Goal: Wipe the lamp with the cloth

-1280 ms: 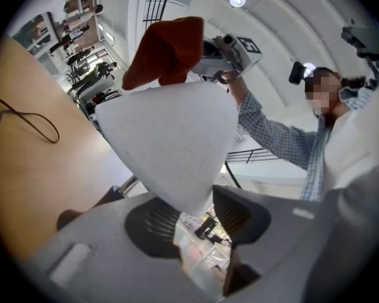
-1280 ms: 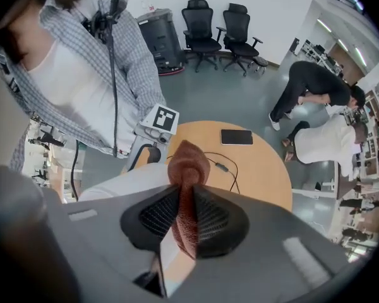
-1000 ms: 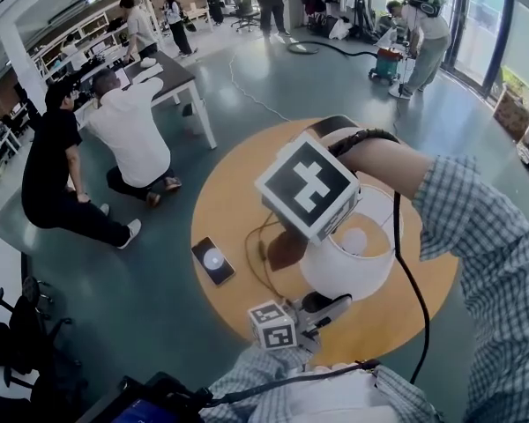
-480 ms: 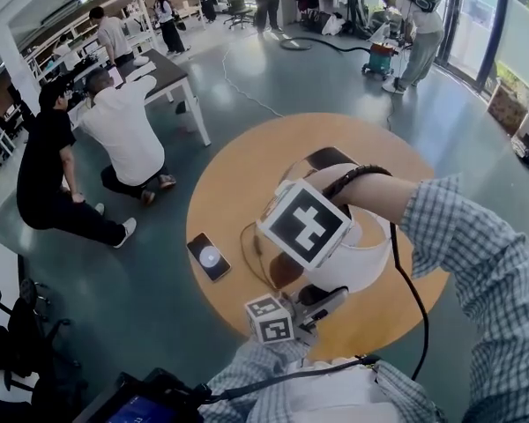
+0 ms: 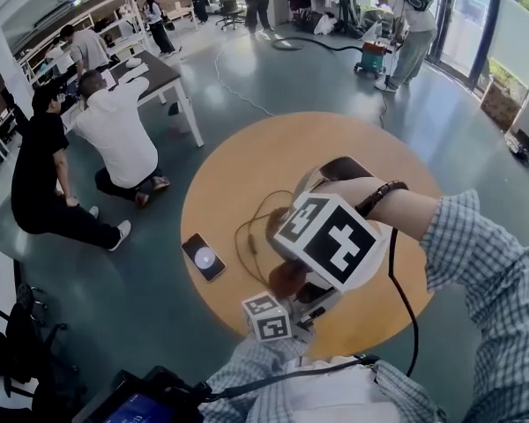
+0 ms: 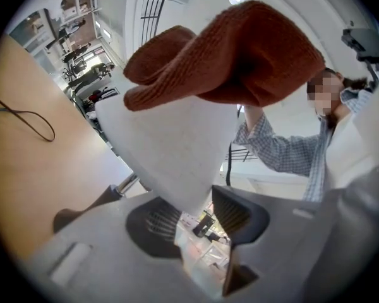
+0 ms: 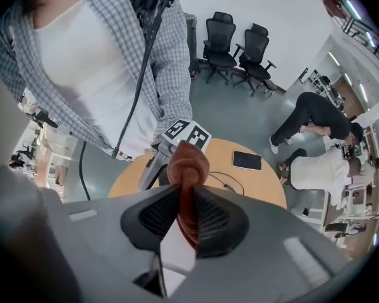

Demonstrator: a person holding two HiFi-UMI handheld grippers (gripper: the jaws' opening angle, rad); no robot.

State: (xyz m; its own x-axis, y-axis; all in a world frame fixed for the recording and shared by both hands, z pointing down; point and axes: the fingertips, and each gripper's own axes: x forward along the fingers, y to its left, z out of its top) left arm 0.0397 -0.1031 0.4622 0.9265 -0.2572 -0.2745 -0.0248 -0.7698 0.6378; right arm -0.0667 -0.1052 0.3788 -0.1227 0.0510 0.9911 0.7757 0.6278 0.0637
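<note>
A white lamp shade [image 6: 170, 150] stands on the round wooden table [image 5: 238, 161]. In the head view my right gripper's marker cube [image 5: 331, 241] covers most of it. My right gripper [image 7: 186, 207] points straight down and is shut on a rust-brown knitted cloth [image 7: 188, 163]. The cloth [image 6: 234, 55] lies bunched over the top of the shade. My left gripper [image 6: 192, 223] reaches in from the near side [image 5: 326, 302] and its pads [image 6: 240, 216] clamp the shade's lower edge. The lamp's dark foot [image 6: 82, 210] rests on the table.
A phone [image 5: 203, 257] lies on the table left of the lamp, with a thin dark cable [image 5: 247, 236] looping beside it. Two people crouch on the floor [image 5: 115, 130] beyond the table's left side, by a white desk [image 5: 159, 73]. Others stand far back.
My right gripper has carried the cloth toward the near side of the shade and lower. My left gripper has kept its place on the shade's edge.
</note>
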